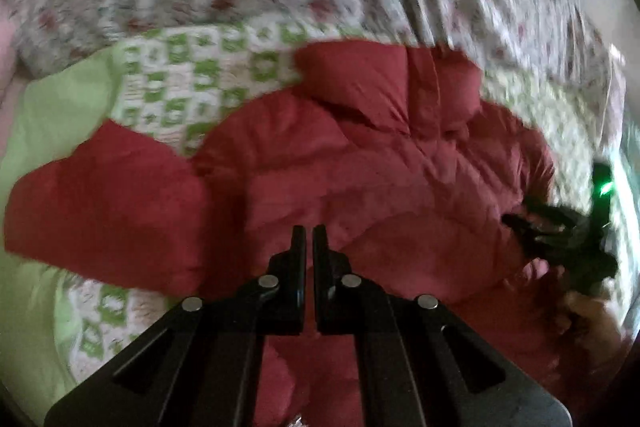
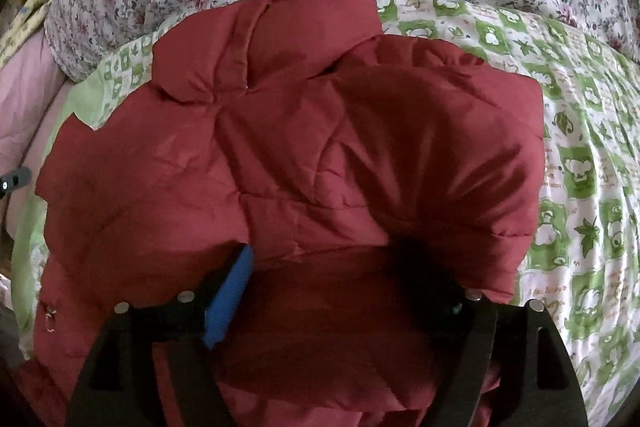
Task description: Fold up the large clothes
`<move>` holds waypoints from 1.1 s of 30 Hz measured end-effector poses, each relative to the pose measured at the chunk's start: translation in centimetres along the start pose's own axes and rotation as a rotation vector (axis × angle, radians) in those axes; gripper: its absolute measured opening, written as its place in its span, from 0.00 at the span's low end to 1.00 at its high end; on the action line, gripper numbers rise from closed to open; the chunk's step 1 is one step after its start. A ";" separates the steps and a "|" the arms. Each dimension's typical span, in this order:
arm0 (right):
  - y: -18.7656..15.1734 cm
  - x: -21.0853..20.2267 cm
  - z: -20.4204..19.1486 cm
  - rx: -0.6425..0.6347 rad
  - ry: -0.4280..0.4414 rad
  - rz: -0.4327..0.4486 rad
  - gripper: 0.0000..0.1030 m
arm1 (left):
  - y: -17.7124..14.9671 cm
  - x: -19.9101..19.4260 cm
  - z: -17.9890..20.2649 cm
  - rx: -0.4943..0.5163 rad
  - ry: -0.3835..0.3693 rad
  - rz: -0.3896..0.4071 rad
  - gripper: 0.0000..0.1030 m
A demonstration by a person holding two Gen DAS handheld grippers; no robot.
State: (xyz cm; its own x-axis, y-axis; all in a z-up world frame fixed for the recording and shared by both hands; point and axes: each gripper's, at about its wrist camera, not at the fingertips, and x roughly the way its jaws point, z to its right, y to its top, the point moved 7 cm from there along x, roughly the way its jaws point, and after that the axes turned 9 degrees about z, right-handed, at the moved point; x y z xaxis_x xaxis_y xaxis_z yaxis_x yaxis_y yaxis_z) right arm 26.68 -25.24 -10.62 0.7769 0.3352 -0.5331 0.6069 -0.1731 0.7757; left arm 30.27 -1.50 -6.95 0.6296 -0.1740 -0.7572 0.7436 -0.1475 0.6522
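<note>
Right claw [image 2: 320,291] is spread wide, red padded jacket's [image 2: 248,147] folded sleeve bulging between its fingers, so we judge it nearer; left claw [image 1: 307,239] is pressed together, empty, above the jacket lying collar-away on the bed [image 2: 568,155].

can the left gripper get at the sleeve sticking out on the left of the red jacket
Probably yes: the left gripper, shut and empty, hovers over the red jacket, and nothing lies between it and the sleeve.

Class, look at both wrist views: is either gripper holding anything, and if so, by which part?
Nothing is held. The left gripper is shut and empty above the red padded jacket. The right gripper stands open, with a jacket fold between its fingers.
</note>
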 end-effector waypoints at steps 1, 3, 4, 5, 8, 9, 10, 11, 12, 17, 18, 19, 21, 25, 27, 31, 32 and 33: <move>0.0 -0.1 0.2 0.005 0.006 0.002 0.78 | -0.7 1.7 0.7 0.019 0.004 -0.041 0.01; 0.0 -0.4 0.0 0.014 0.013 -0.001 0.78 | -1.8 4.4 1.0 0.050 0.042 -0.089 0.02; 0.1 -0.7 -0.1 0.019 0.015 -0.004 0.77 | -2.4 5.4 1.0 0.060 0.056 -0.102 0.02; 0.4 -1.3 -0.2 0.026 0.016 0.000 0.76 | -2.8 6.0 1.0 0.061 0.058 -0.103 0.02; 1.6 -3.8 -0.9 0.028 0.041 0.063 0.74 | -3.1 5.9 0.6 0.043 0.047 -0.090 0.02; 1.9 -4.2 -1.4 0.012 0.038 0.073 0.74 | -3.1 5.8 0.5 0.038 0.043 -0.090 0.02; 2.0 -4.2 -1.8 -0.007 0.033 0.067 0.75 | -3.0 5.8 0.5 0.034 0.038 -0.091 0.02; 2.0 -3.9 -2.0 -0.025 0.020 0.054 0.75 | -3.1 5.8 0.4 0.030 0.033 -0.092 0.02; 1.6 -3.1 -2.1 -0.048 -0.004 0.024 0.75 | -3.0 5.7 0.3 0.027 0.026 -0.090 0.02; -0.4 0.6 -0.8 -0.083 -0.064 -0.036 0.76 | -3.3 6.3 -0.3 0.002 -0.002 -0.091 0.02; -0.4 0.6 -0.6 -0.074 -0.063 -0.033 0.76 | -3.3 6.2 -0.2 -0.001 -0.006 -0.088 0.02; -0.3 0.6 -0.5 -0.070 -0.065 -0.033 0.76 | -3.4 6.2 -0.2 0.002 -0.006 -0.084 0.02; -0.4 0.6 -0.5 -0.078 -0.070 -0.031 0.76 | -3.4 6.1 -0.2 0.006 -0.005 -0.079 0.02; -0.4 0.6 -0.3 -0.083 -0.072 -0.029 0.76 | -3.5 5.5 -0.5 -0.029 -0.013 -0.076 0.02; -0.5 0.7 -0.8 -0.084 -0.074 -0.028 0.76 | -3.6 5.2 -0.9 -0.051 -0.024 -0.082 0.02; -0.5 0.7 -0.9 -0.085 -0.075 -0.031 0.76 | -3.8 4.2 -1.9 -0.091 -0.038 -0.085 0.02; -0.5 0.7 -0.9 -0.085 -0.076 -0.032 0.76 | -3.9 3.8 -2.2 -0.099 -0.036 -0.084 0.02; -0.4 0.7 -1.0 -0.085 -0.080 -0.034 0.76 | -4.0 3.5 -2.5 -0.107 -0.033 -0.083 0.02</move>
State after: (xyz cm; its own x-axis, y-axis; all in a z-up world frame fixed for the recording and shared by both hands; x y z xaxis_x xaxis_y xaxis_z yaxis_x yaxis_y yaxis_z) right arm 26.77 -24.05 -10.98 0.7688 0.2643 -0.5823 0.6196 -0.0822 0.7806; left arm 30.09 0.93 -12.26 0.5583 -0.1976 -0.8058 0.8139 -0.0581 0.5781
